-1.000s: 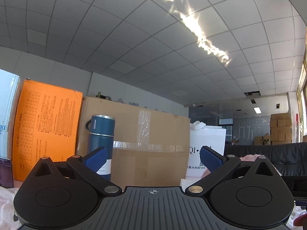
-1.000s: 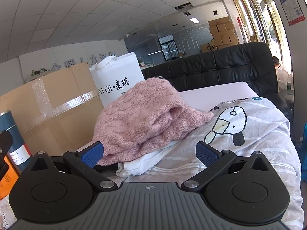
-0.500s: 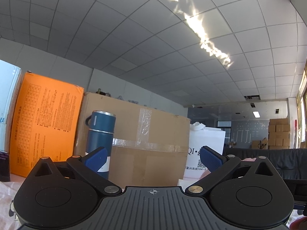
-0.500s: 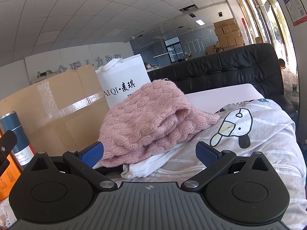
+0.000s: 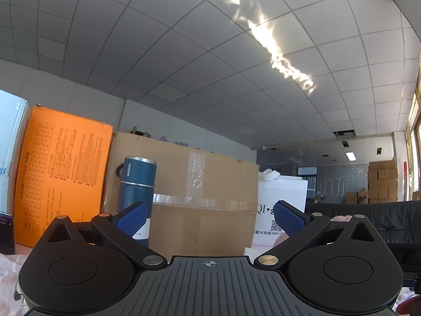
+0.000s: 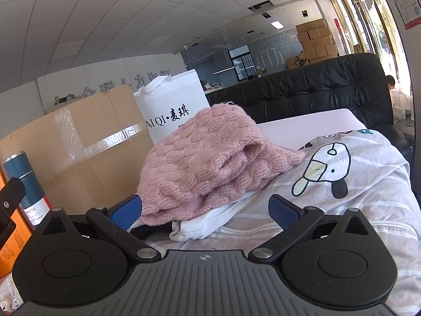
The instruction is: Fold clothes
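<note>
Right wrist: spread right tongs point(image 6: 205, 212) face pink sweater point(image 6: 208, 158) edge.

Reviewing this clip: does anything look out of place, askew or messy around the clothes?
The pink cable-knit sweater lies bunched, not folded, on a white garment over the striped duck-print garment. Both claws, left and right, are open and empty. Nothing looks spilled or damaged.

Bright daylight from windows point(image 6: 368, 21); rippled glare on ceiling point(image 5: 276, 50); fisheye bending, dark corners; sharp.
</note>
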A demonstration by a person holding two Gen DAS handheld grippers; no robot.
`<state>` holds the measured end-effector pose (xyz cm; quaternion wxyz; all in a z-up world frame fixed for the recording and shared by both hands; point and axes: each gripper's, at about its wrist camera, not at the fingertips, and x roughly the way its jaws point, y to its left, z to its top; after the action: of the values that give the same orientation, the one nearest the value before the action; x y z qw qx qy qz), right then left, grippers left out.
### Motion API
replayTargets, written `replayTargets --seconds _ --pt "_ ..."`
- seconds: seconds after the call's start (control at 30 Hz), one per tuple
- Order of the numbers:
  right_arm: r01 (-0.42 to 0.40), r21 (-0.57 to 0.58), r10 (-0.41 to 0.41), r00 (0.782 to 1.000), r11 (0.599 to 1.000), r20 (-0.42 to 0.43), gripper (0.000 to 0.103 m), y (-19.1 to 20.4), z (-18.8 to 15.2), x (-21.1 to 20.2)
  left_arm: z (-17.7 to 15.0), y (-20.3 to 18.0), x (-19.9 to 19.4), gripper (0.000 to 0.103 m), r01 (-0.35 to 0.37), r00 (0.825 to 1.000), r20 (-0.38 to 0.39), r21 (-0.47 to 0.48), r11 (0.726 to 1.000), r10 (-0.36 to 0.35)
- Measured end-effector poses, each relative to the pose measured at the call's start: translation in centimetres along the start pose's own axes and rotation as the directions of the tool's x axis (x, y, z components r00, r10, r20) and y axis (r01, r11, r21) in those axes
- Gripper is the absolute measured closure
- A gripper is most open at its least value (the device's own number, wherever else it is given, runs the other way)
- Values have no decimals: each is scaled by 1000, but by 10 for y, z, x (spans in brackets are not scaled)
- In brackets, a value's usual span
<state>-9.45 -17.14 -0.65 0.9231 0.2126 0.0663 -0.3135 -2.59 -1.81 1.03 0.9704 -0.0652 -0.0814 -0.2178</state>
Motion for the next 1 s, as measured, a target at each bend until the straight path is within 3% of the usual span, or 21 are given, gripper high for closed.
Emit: replayTargets --seconds 0.8,1.0 --pt "-17 8 18 999 1000 -32 0 -2 -1 2 -1 -5 -4 0 13 1000 17 30 999 -13" --pt "16 11 -16 1000 1000 -27 0 -3 -1 4 -1 -5 -5 0 12 1000 21 32 999 -13"
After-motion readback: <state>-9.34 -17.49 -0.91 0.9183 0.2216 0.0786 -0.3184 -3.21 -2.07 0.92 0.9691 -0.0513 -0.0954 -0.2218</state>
